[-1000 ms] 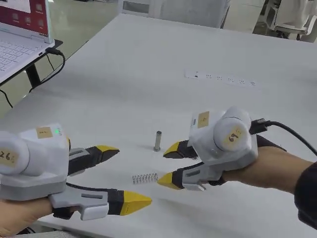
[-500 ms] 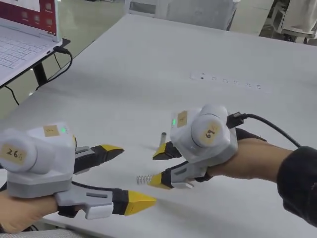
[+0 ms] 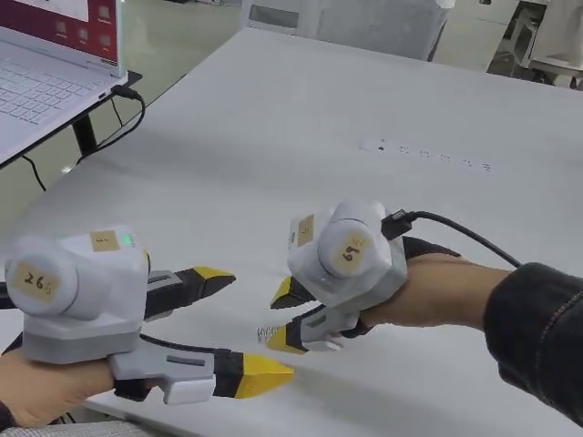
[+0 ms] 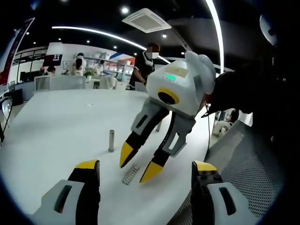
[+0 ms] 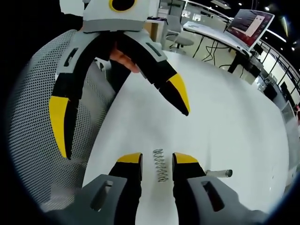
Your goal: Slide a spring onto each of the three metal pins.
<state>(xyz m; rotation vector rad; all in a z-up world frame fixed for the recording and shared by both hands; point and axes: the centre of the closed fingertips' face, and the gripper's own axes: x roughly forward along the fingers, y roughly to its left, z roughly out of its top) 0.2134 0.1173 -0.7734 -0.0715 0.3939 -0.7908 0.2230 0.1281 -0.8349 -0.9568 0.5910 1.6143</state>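
Note:
A small metal spring point(image 5: 161, 165) lies flat on the white table point(image 3: 273, 137), between the two yellow-tipped jaws of my right gripper point(image 5: 158, 159). The jaws stand a little apart on either side of it and do not touch it. From the left gripper view the spring point(image 4: 130, 174) sits just under the right gripper point(image 4: 135, 168). One short metal pin point(image 4: 111, 140) stands upright just beyond; it also shows beside the right jaw as the pin point(image 5: 218, 173). My left gripper point(image 3: 241, 323) hovers wide open at the near left, holding nothing. The right gripper point(image 3: 276, 319) covers most of the spring point(image 3: 264, 331).
An open laptop point(image 3: 46, 73) with a black cable point(image 3: 127, 105) sits on a stand at the far left. A flush socket strip point(image 3: 428, 153) lies in the table's far part. A grey mesh chair point(image 5: 42, 93) is near the table's front edge. People stand in the background point(image 4: 143, 65).
My right gripper has moved left and down over the spring, so its jaws now straddle it, and it hides the pin in the head view. The left gripper has barely moved.

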